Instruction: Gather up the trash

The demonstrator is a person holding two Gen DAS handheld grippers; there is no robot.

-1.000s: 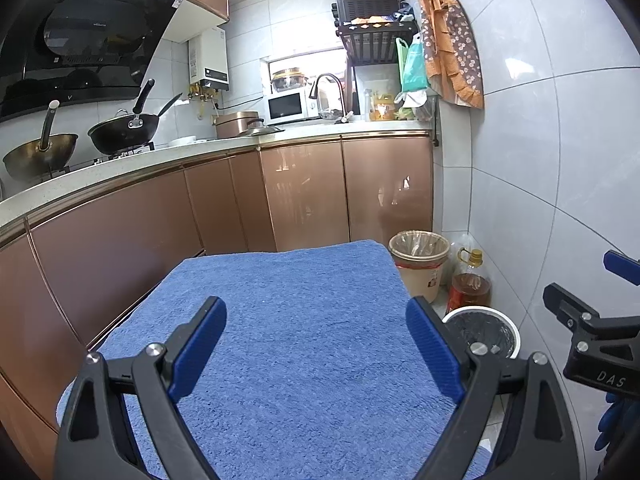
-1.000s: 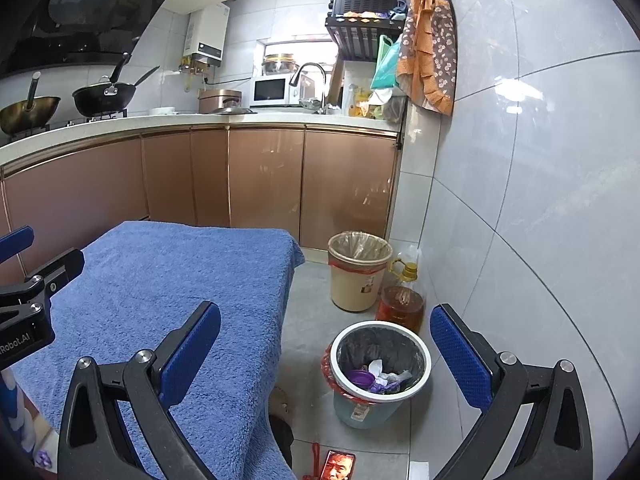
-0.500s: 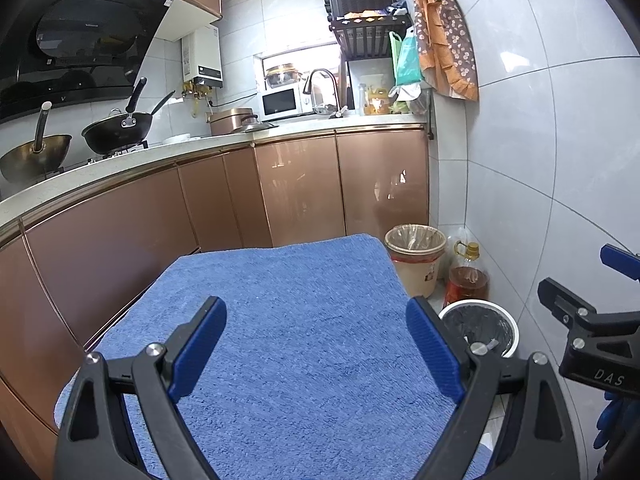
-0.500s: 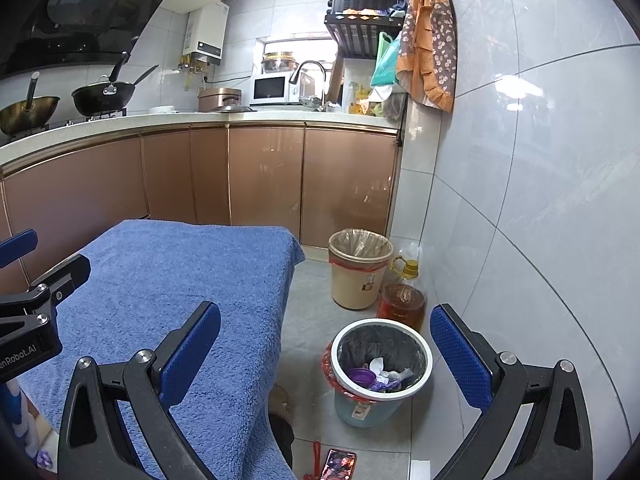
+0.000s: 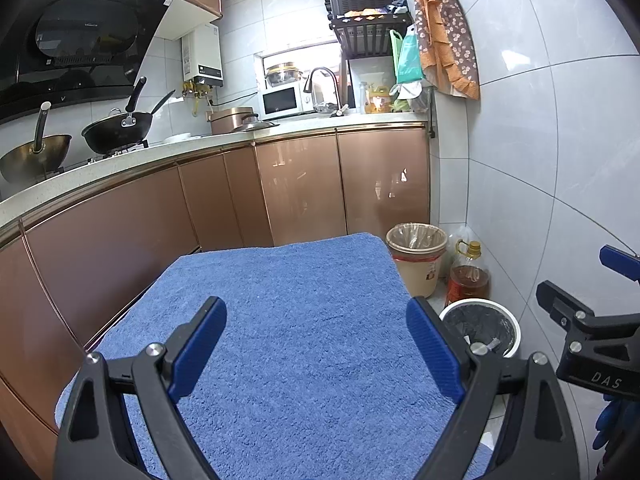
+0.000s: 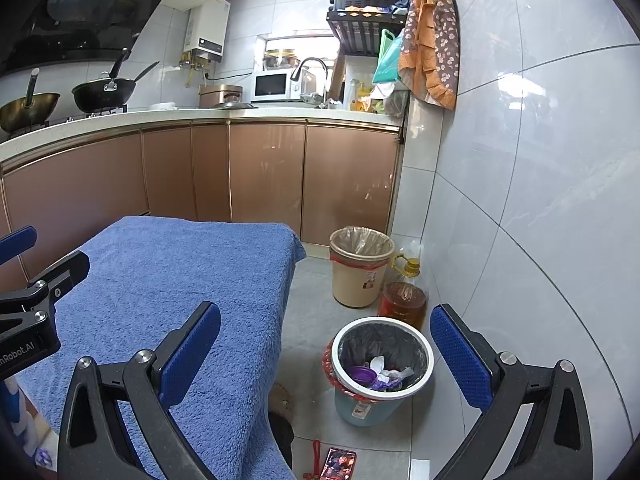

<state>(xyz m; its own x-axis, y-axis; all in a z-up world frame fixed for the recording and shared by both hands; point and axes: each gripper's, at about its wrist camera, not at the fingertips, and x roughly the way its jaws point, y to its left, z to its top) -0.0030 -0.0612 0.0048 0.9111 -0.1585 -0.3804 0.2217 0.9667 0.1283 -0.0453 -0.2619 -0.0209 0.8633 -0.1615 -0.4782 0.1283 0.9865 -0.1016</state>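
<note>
Both claws, left gripper (image 5: 316, 346) and right gripper (image 6: 326, 354), are held wide open and empty; trash (image 6: 382, 374) is seen in the white-rimmed bin (image 6: 424, 376), below the right one, beside the blue towel (image 6: 180, 280).

Blue towel (image 5: 304, 320), copper cabinets (image 5: 300, 192), floral orange-brown apron (image 6: 436, 36).

Two bins on the floor: a white-rimmed bin (image 6: 383, 364) and a beige bin (image 6: 361, 270). One oil bottle (image 6: 403, 295). Two woks on the stove, a dark wok (image 5: 117, 132) and a brass wok (image 5: 34, 158); one microwave (image 5: 285, 100).
</note>
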